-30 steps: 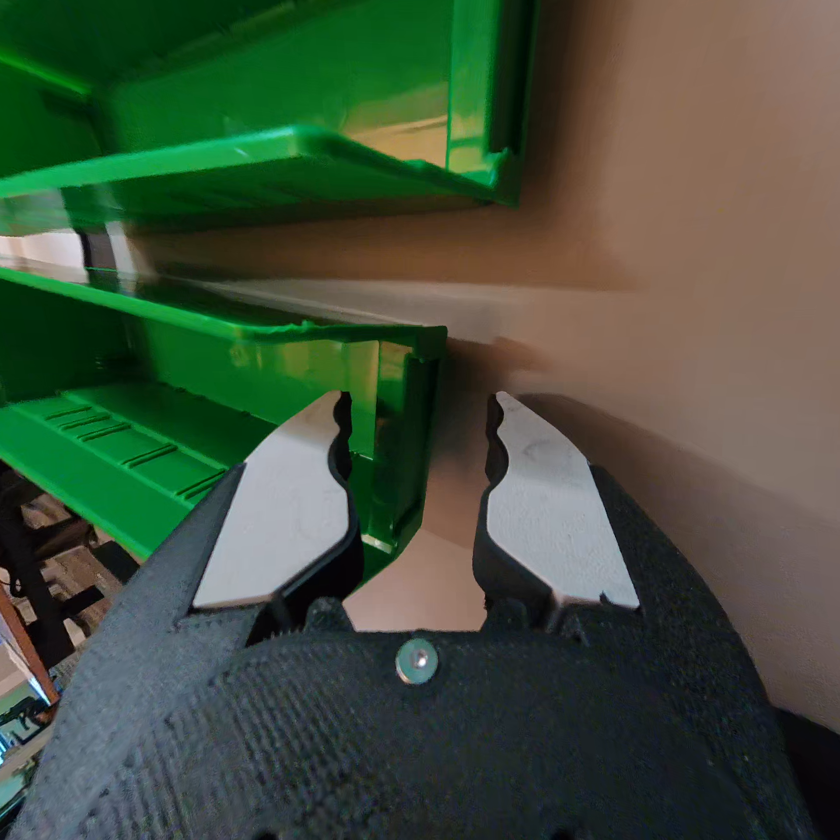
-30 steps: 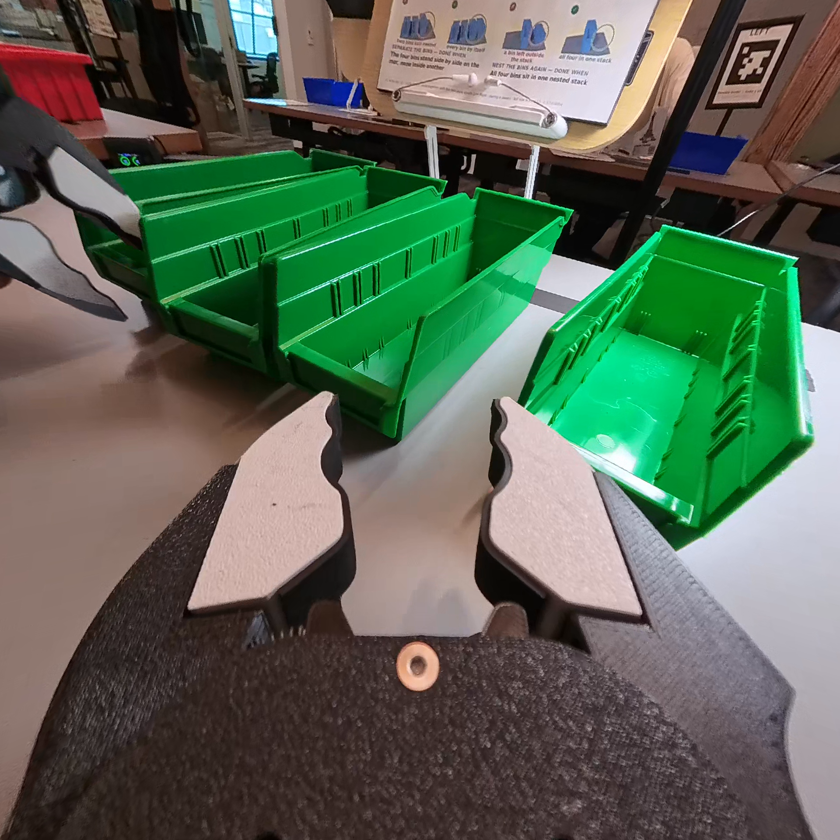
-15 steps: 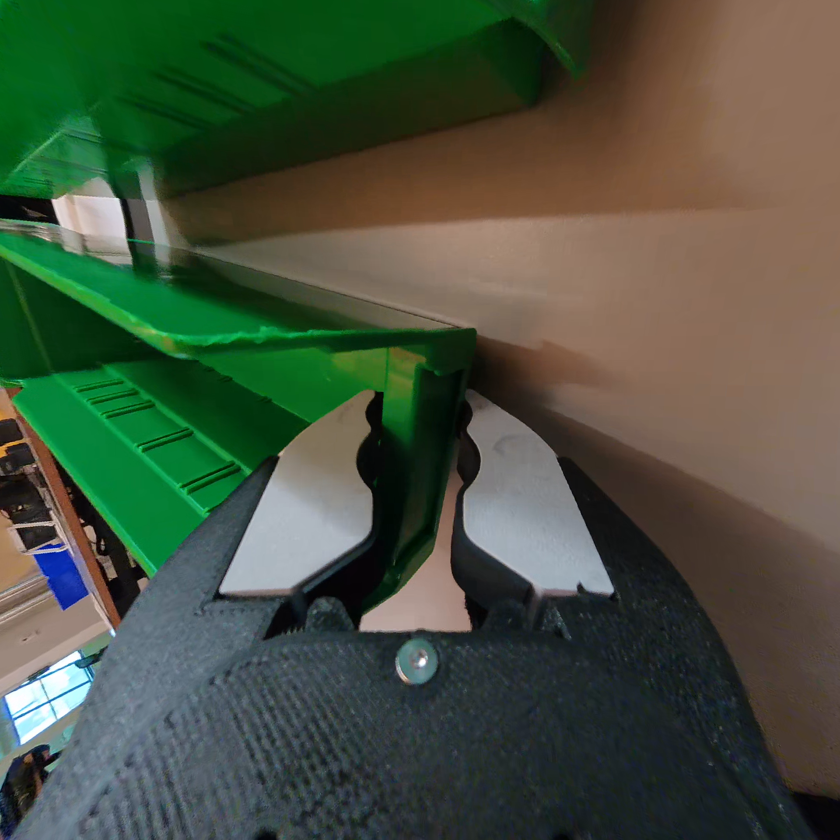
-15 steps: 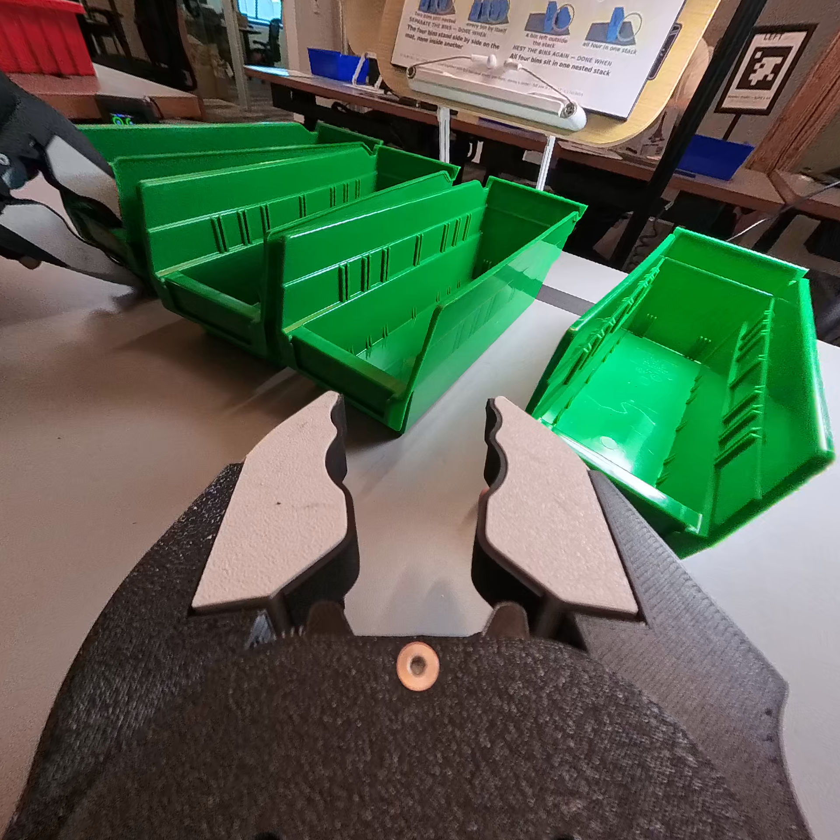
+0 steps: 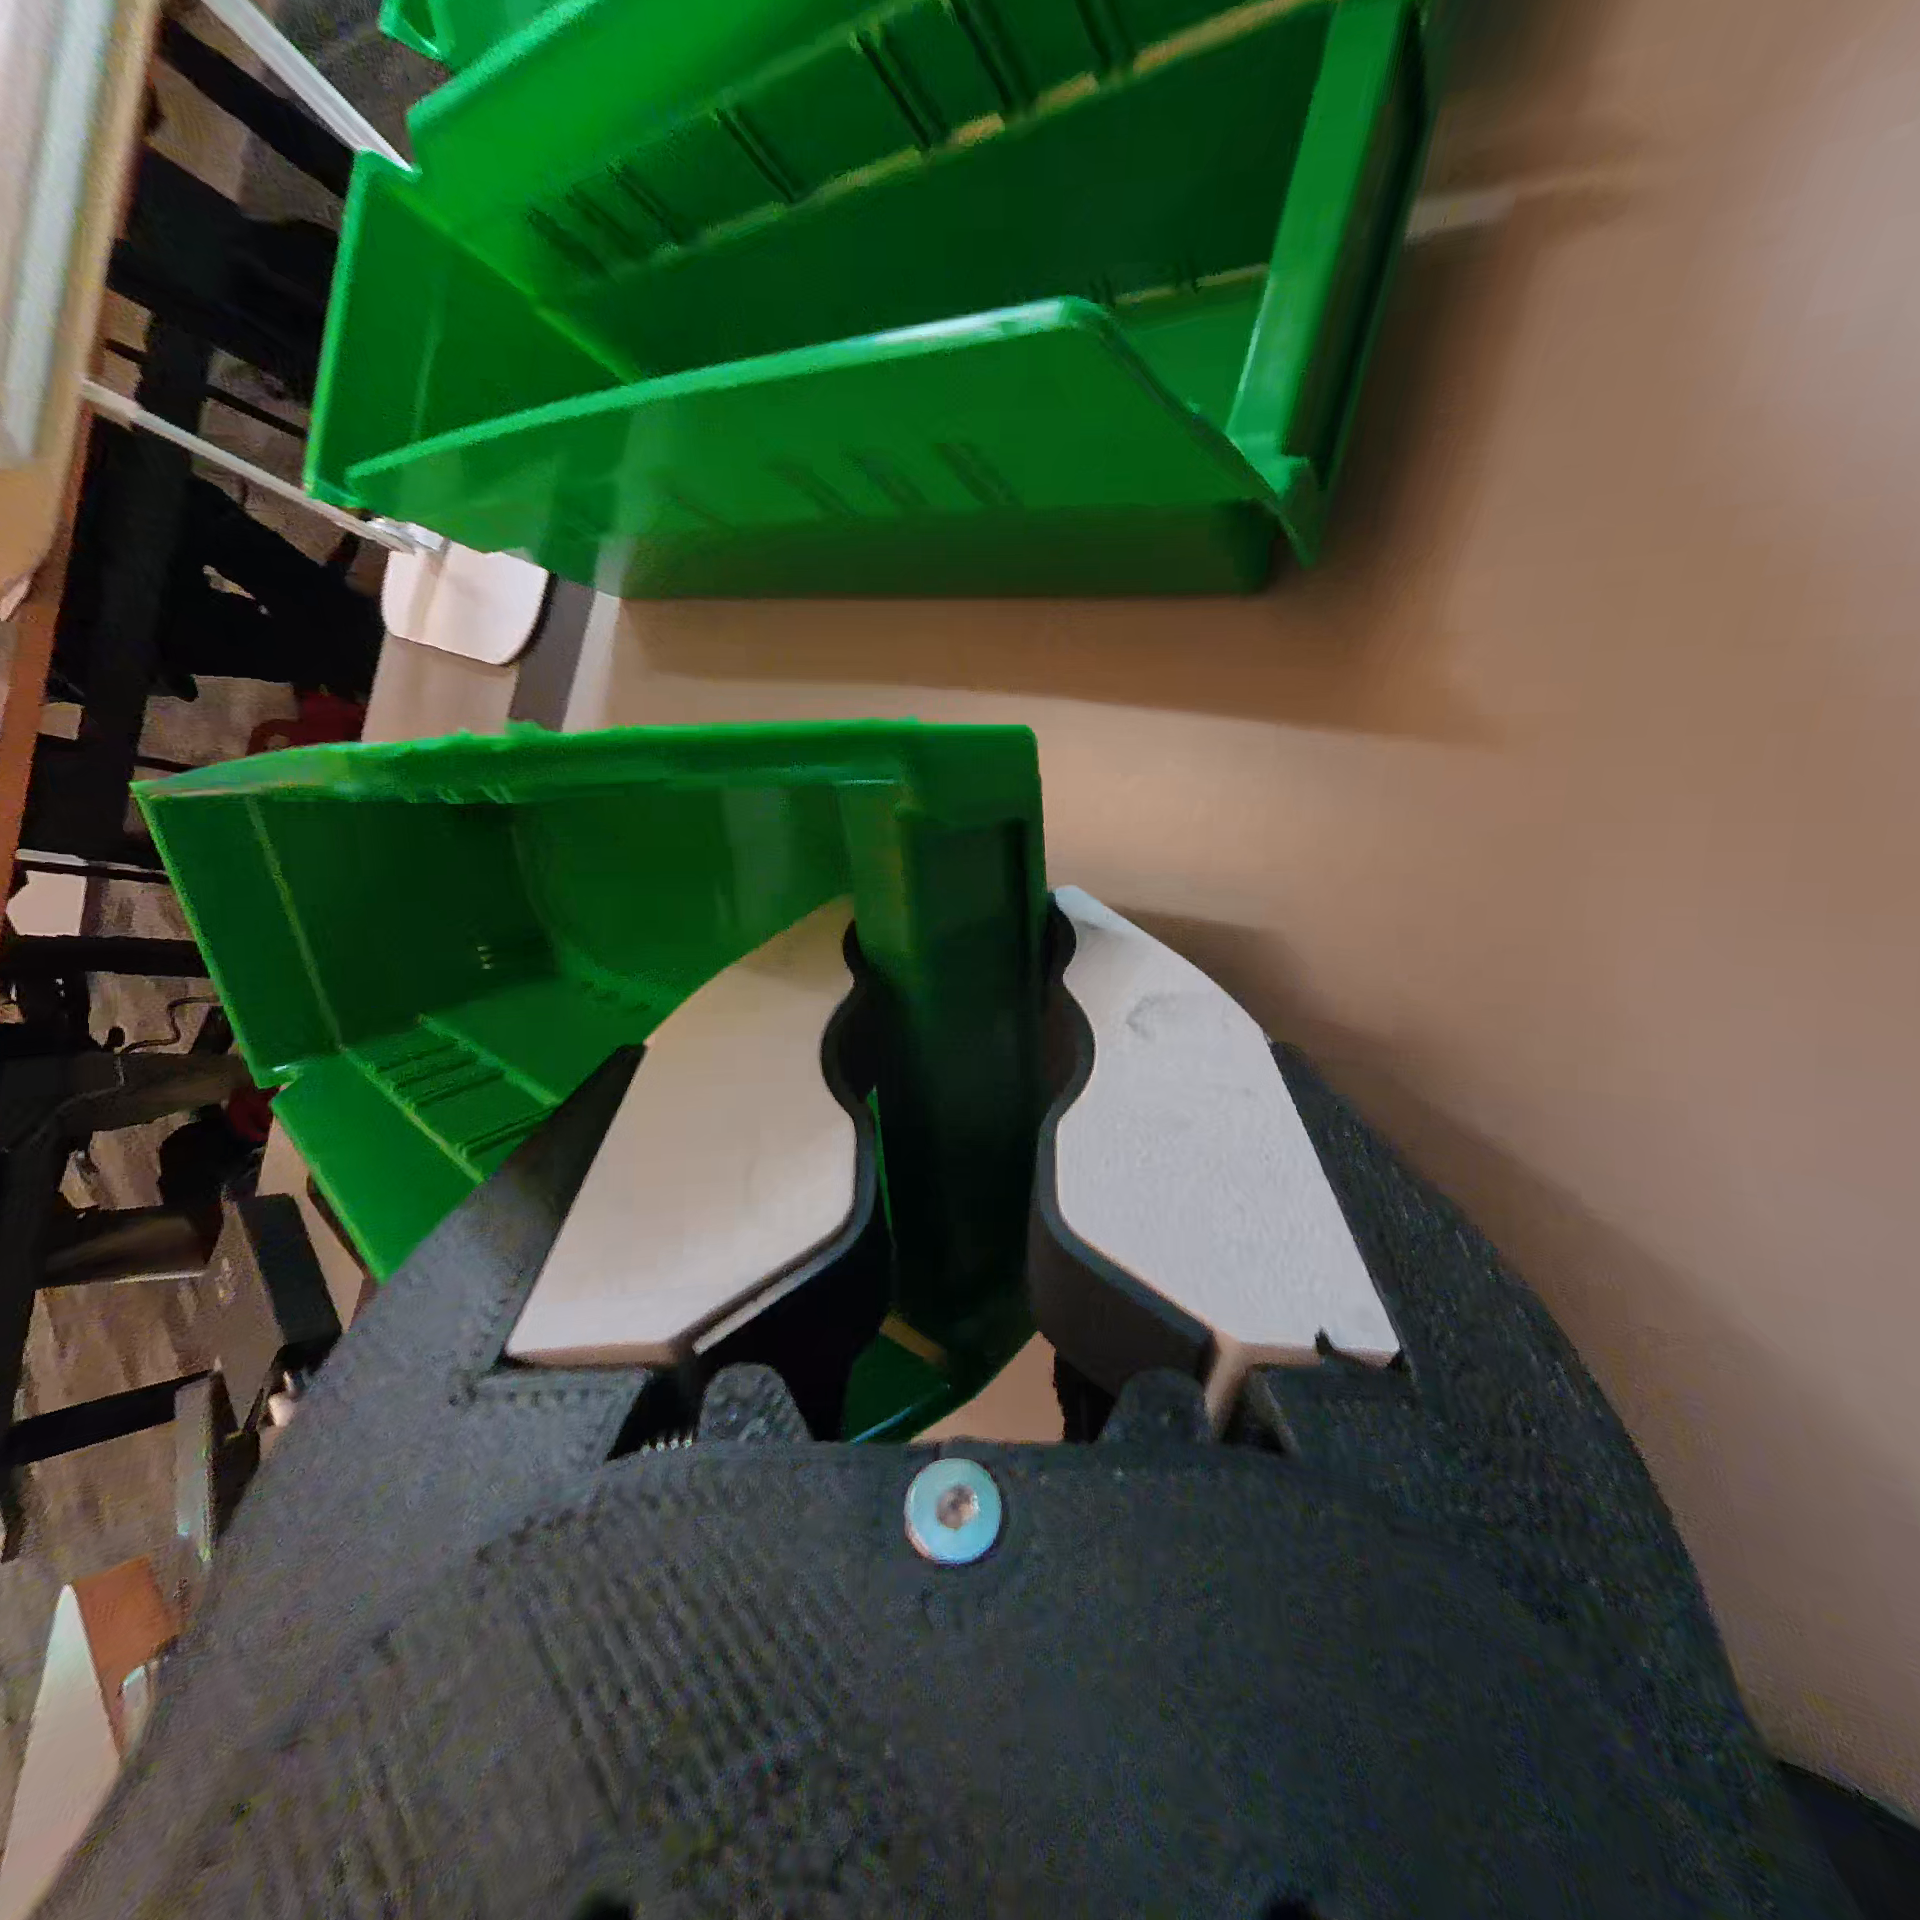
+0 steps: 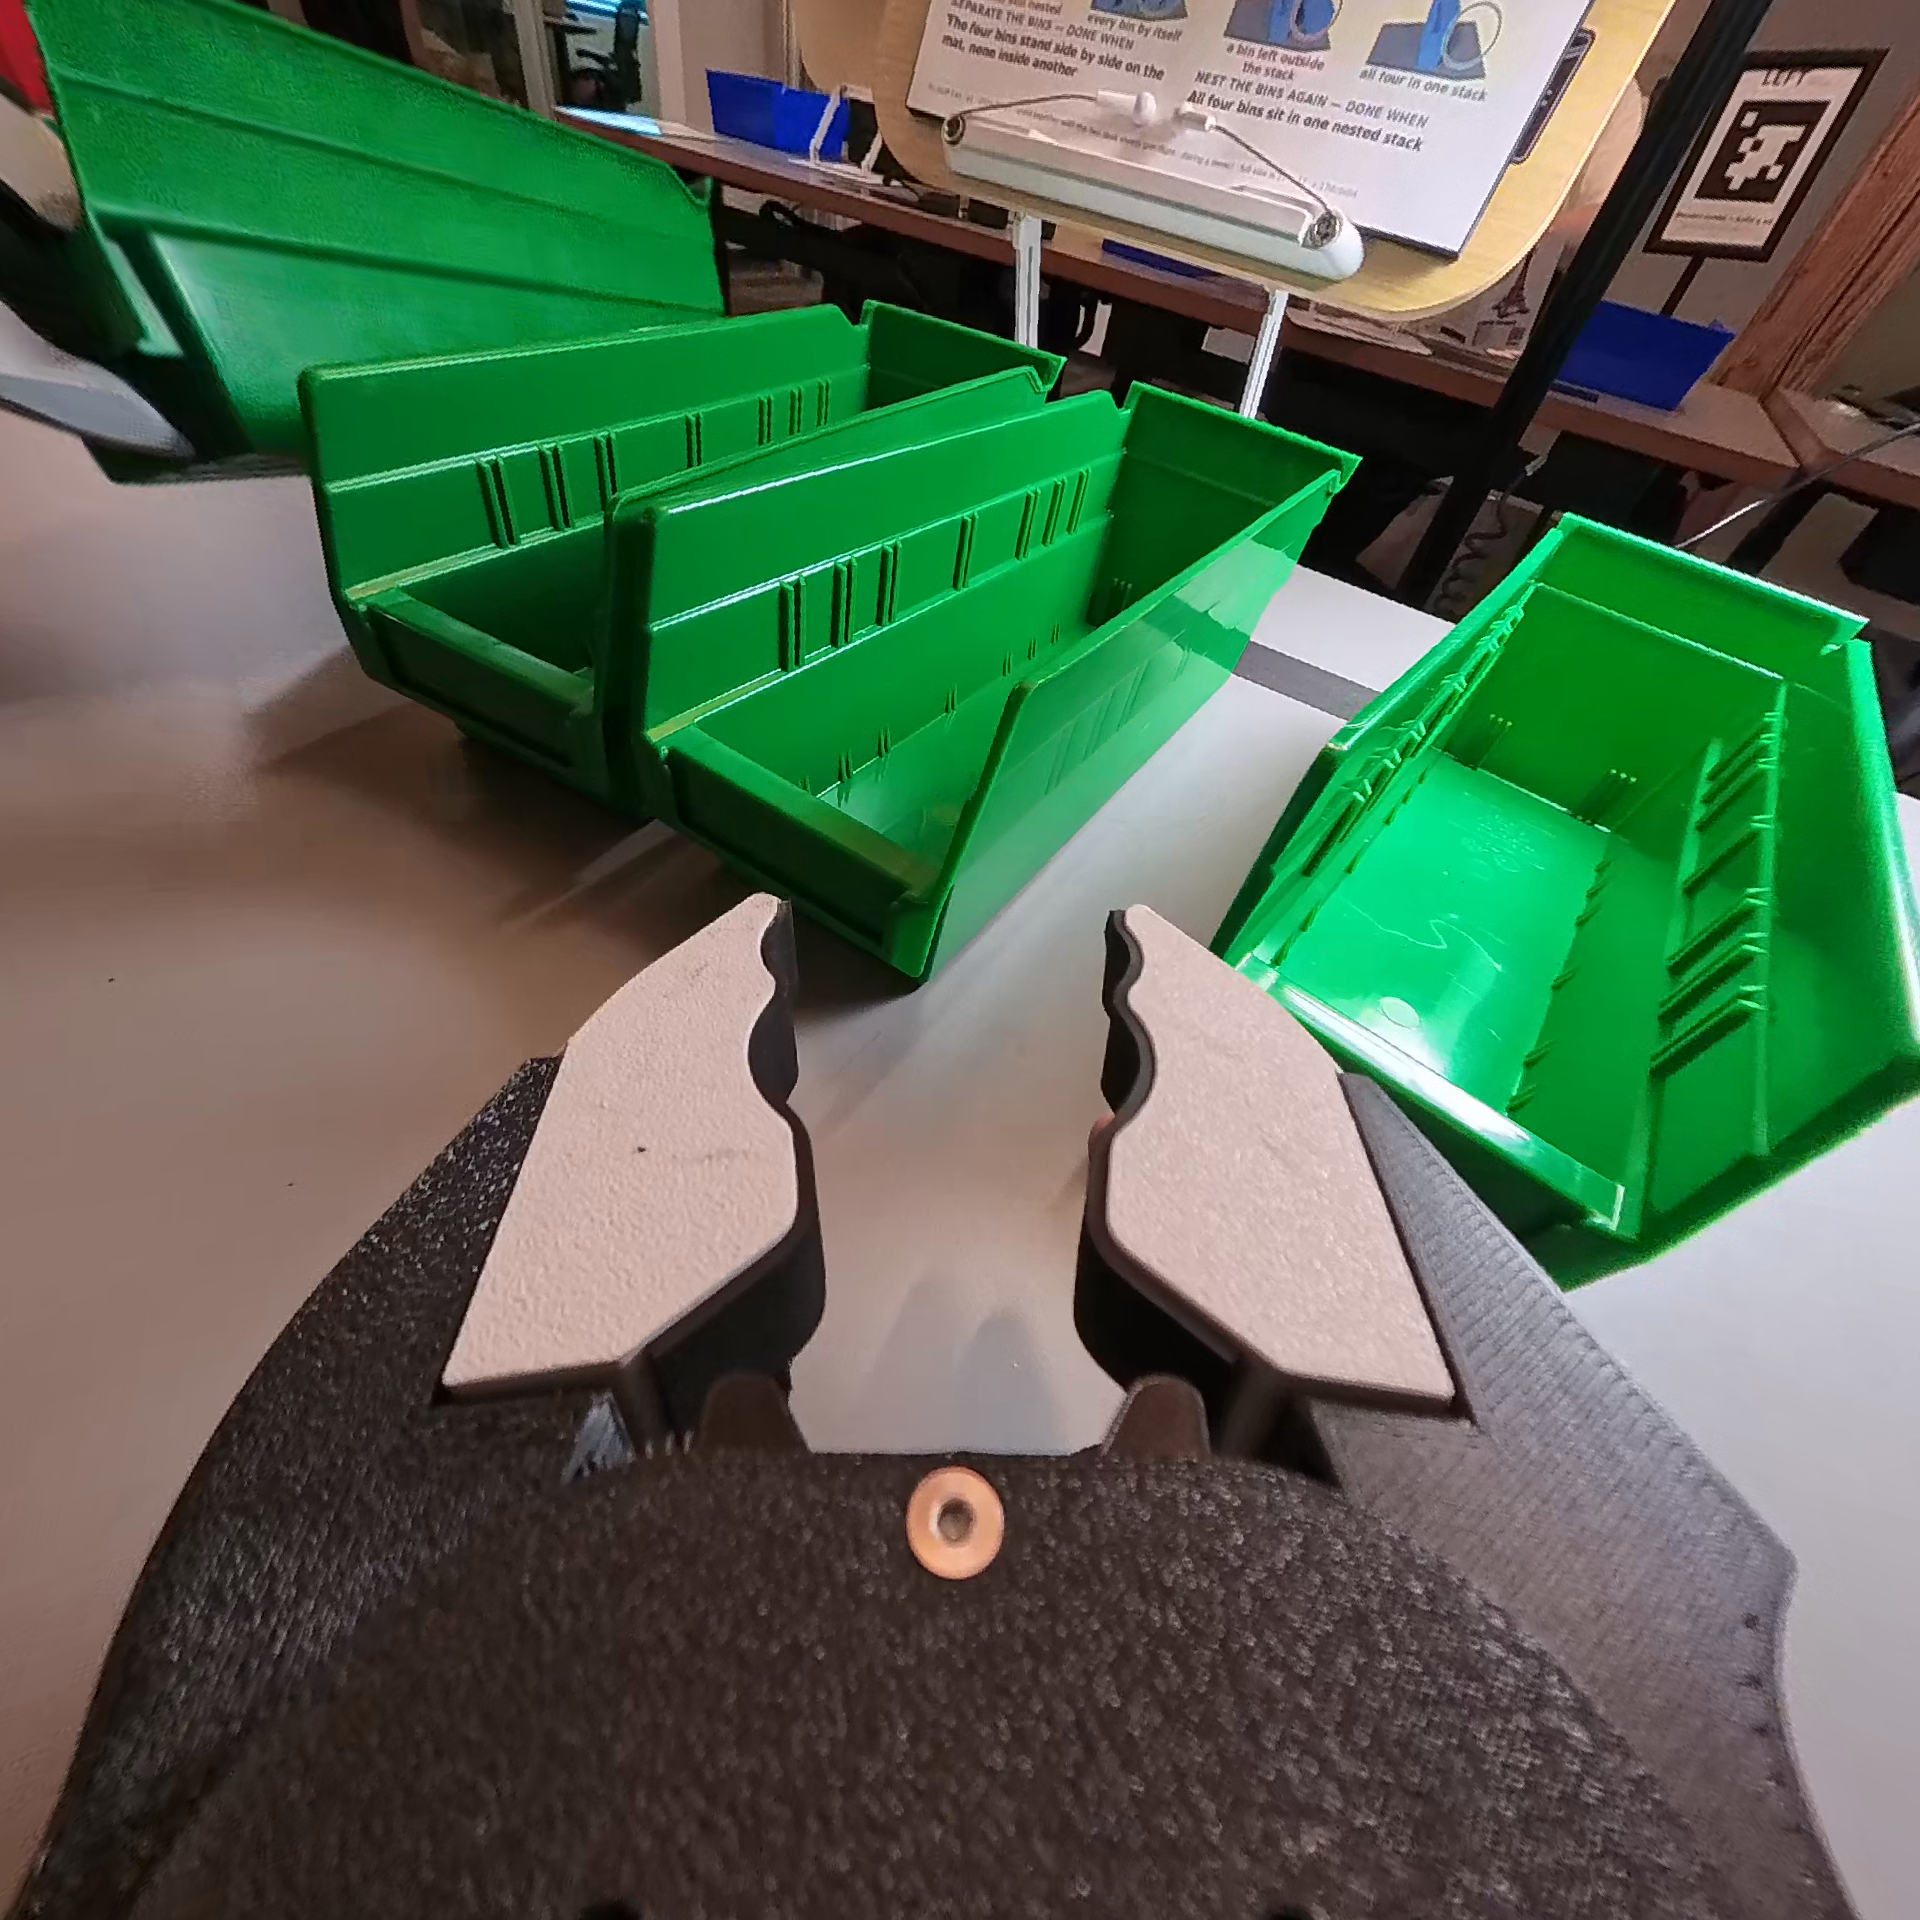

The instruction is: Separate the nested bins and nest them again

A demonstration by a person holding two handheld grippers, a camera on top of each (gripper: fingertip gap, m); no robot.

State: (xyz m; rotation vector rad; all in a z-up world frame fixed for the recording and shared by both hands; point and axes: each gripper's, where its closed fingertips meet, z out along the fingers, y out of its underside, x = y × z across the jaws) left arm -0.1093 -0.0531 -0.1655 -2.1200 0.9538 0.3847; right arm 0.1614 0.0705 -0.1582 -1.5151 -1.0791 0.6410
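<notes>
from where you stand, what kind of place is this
Probably a lab or workshop set up for recording handling tasks. An instruction board on a stand faces the grey table, a black-and-white marker sign hangs behind, and more long benches with blue bins fill the room.

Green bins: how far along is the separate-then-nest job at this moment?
Separation looks done: four bins sit apart. In hand: the left gripper is shut on the lifted bin. Left: nesting it with the middle bins and the angled bin. The right gripper is open, empty.
</notes>
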